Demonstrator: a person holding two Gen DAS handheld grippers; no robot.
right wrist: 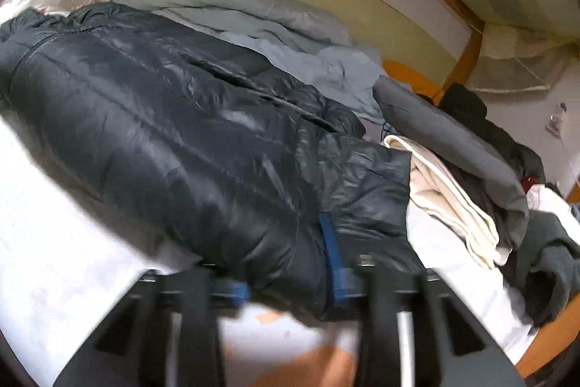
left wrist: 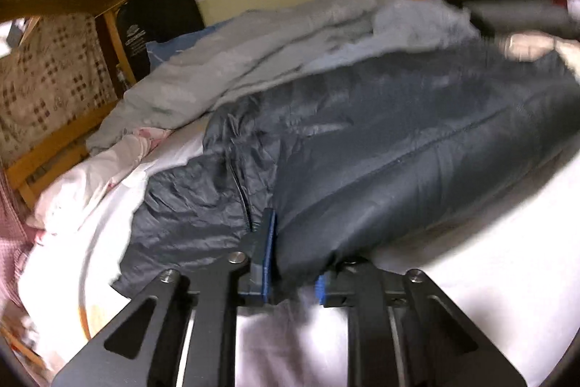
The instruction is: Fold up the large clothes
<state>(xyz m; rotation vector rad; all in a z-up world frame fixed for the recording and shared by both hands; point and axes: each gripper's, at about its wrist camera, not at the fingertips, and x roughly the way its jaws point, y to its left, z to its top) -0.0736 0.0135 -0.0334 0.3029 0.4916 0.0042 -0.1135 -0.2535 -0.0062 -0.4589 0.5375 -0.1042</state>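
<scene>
A large dark blue-grey puffer jacket [left wrist: 398,133] lies stretched across the white bed sheet [left wrist: 489,234]. In the left wrist view my left gripper [left wrist: 294,269] is shut on the jacket's near edge, a bulge of fabric squeezed between its blue pads [left wrist: 269,252]. The right wrist view shows the same jacket [right wrist: 163,118] running away to the upper left. My right gripper [right wrist: 286,278] is shut on the near hem, where padded fabric fills the gap between its blue pads [right wrist: 331,256]. Both views are blurred.
A crumpled grey quilt [left wrist: 235,60] lies behind the jacket by the wall. A stack of grey, cream and black clothes [right wrist: 453,184] sits just right of the right gripper. Pink-white bedding [left wrist: 108,165] and the wooden bed frame [left wrist: 54,144] are on the left.
</scene>
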